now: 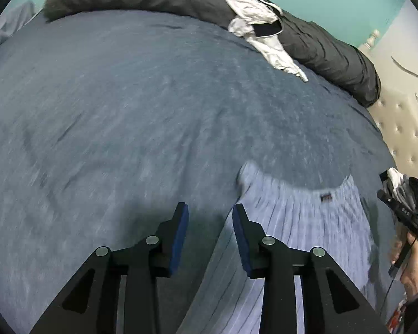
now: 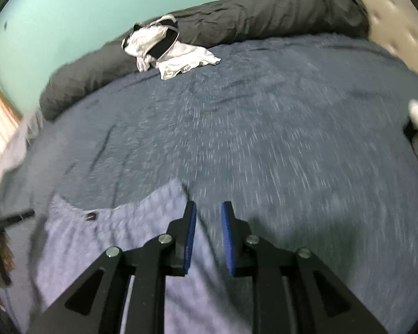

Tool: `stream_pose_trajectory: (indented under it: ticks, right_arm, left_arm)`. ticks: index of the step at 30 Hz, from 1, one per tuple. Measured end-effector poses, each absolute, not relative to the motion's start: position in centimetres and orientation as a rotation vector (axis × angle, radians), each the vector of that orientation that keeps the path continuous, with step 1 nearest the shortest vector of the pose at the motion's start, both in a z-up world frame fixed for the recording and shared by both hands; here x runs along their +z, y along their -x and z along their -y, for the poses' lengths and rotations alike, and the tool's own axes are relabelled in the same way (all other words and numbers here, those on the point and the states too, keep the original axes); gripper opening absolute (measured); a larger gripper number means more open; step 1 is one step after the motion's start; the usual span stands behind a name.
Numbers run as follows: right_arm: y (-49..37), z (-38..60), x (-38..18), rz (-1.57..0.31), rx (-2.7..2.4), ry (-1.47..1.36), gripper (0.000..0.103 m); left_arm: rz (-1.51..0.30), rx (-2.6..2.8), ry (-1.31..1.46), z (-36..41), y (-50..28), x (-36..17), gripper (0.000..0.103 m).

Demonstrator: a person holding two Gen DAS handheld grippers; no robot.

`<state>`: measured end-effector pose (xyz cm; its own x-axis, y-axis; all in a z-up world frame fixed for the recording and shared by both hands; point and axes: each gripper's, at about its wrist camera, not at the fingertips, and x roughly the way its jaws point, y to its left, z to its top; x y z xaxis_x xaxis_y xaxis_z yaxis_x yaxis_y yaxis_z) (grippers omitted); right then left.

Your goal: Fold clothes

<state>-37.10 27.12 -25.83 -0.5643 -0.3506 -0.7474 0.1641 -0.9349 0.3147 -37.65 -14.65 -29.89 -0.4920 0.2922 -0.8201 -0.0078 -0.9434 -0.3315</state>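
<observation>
Both the left gripper (image 1: 210, 208) and right gripper (image 2: 208, 207) hover with fingers spread and empty at the corners of the pale blue garment (image 1: 301, 222) lying low in frame, the wide blue bedspread (image 1: 153, 105) stretching bare toward the crumpled white clothes (image 1: 260, 25) at upper right.

Lavender garment (image 1: 301, 222) beside parted hand-held gripper (image 1: 210, 208)

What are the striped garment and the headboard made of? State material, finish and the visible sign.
Striped garment: thin woven cloth, probably cotton, matte; it lies limp with fine stripes and a small sewn label.
Headboard: cream padded upholstery, maybe faux leather, slight sheen; button tufting shows.
</observation>
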Motion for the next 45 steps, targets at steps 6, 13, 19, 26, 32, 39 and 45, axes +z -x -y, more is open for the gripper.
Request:
stream_pose_trajectory:
  ticks: [6, 13, 19, 26, 32, 39, 45]
  right_arm:
    - [30.3, -27.8, -25.4, 0.482, -2.468, -1.245, 0.026]
    - [24.2, -27.1, -26.1, 0.566, -2.427, -1.223, 0.027]
    - [20.9, -26.7, -27.0, 0.579, -2.421, -1.218, 0.027]
    - [19.3, -26.6, -27.7, 0.625, -2.385, -1.181, 0.028]
    - [19.3, -27.3, -28.4, 0.674, -2.382, -1.174, 0.029]
    - [19.3, -27.5, -28.6, 0.693, -2.357, -1.177, 0.03]
    - [19.2, -27.9, -28.3, 0.719, -2.354, -1.157, 0.03]
  left_arm:
    - [0.541, 2.513, 1.517, 16.7, 31.8, -31.2, 0.041]
    - [0.622, 2.494, 1.542, 17.4, 26.3, -32.3, 0.042]
    - [0.665, 2.475, 1.565, 16.1, 22.6, -33.6, 0.042]
    - [0.724, 2.414, 1.577, 12.6, 20.3, -35.4, 0.042]
    - [0.775, 2.408, 1.561, 10.8, 19.9, -35.1, 0.041]
    - [0.787, 2.388, 1.561, 8.6, 19.7, -35.3, 0.041]
    - [0.831, 2.372, 1.565, 7.7, 19.9, -36.2, 0.037]
